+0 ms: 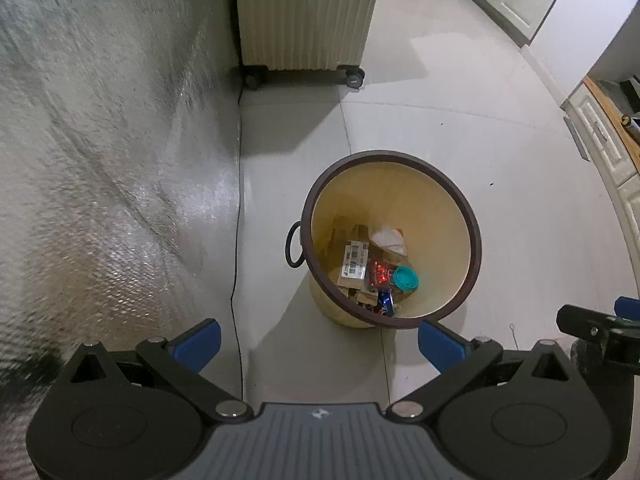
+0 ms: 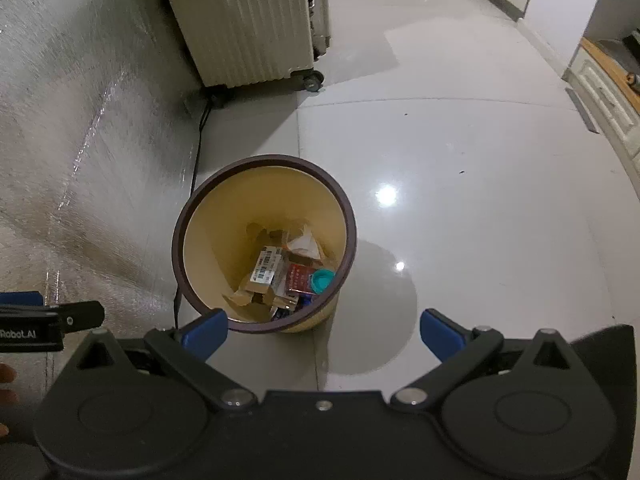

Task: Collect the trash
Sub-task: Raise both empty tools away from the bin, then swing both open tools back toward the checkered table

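A tan waste bin with a dark brown rim [image 1: 476, 240] stands on the pale tiled floor; it also shows in the right wrist view [image 2: 180, 248]. Inside lie a cardboard piece with barcode labels [image 1: 354, 262], a red packet [image 1: 380, 272], a teal cap [image 1: 405, 278], a white wrapper [image 1: 386, 238] and a blue can [image 1: 386, 302]. My left gripper [image 1: 320, 344] is open and empty, above and just in front of the bin. My right gripper [image 2: 324, 334] is open and empty, above the floor to the right of the bin.
A ribbed cream suitcase on wheels [image 1: 308, 12] stands behind the bin. A silver foil-covered wall [image 1: 100, 160] runs along the left, with a black cable [image 1: 239, 208] at its foot. White cabinets [image 1: 600, 144] line the right side.
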Motion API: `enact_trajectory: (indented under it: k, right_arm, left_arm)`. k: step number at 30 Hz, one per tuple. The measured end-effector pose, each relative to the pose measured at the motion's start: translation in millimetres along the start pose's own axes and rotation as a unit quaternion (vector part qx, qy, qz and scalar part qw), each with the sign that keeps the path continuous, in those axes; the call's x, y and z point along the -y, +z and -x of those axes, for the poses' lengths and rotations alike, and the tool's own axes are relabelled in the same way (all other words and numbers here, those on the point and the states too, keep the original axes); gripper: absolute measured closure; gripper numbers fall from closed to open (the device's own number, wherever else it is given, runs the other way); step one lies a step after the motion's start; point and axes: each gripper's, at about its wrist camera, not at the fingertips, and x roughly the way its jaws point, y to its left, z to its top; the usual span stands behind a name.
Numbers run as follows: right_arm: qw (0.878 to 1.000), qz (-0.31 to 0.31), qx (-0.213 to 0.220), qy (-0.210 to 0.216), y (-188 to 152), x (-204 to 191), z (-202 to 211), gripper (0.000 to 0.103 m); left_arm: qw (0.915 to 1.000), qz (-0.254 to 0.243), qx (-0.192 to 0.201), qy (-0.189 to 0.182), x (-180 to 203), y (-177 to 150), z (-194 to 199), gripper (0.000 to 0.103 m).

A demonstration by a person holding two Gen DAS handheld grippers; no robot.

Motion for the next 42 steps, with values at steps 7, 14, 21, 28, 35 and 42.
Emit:
enact_trajectory:
  k: [7,14,21,28,35,42]
  right_arm:
    - [1.0,-0.002,0.017,-0.012,-16.4,-2.1,31.6,0.0]
    - [0.999,-0.009,0.044,-0.014,-35.6,-3.8,72.7,0.0]
    - [0.997,-0.024,0.069,-0.025,-52.8,0.1,116.1,0.0]
    - [0.993,-0.031,0.109,-0.031,-65.8,0.0,173.7,0.0]
    - [0.985,-0.03,0.165,-0.038,-71.4,0.5,238.3,0.0]
    - [0.975,-0.028,0.215,-0.042,-74.2,-2.6,295.5,0.0]
  left_arm:
    - [0.9997,-0.009,0.021,-0.007,6.0,-18.0,31.4,0.0]
    - [0.9985,-0.018,0.048,-0.019,10.0,-35.6,68.0,0.0]
    - [0.9964,-0.017,0.079,-0.026,10.8,-48.8,110.2,0.0]
    - [0.9899,-0.035,0.129,-0.048,22.3,-53.9,166.0,0.0]
    - [0.9787,-0.045,0.189,-0.068,29.1,-59.2,227.6,0.0]
    - [0.9656,-0.054,0.24,-0.085,33.4,-66.0,283.5,0.0]
